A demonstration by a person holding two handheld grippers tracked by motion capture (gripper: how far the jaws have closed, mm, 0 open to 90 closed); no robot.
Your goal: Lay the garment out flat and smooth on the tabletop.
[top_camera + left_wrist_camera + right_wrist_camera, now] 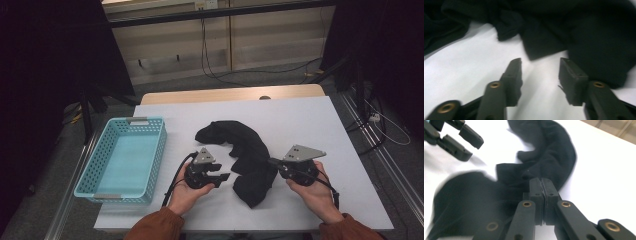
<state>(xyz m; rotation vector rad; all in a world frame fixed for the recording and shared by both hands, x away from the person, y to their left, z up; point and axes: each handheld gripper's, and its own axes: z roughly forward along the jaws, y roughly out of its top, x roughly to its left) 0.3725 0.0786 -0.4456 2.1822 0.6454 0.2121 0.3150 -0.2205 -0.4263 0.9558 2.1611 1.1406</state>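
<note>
Basket (122, 155) left of cloth (250, 155) | left hand-held gripper (222, 177) parted, empty | right hand-held gripper (272, 161) closed against cloth edge

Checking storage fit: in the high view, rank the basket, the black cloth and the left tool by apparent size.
1. Basket, largest.
2. Black cloth, smaller, though bunched up.
3. Left tool, clearly smallest.
</note>
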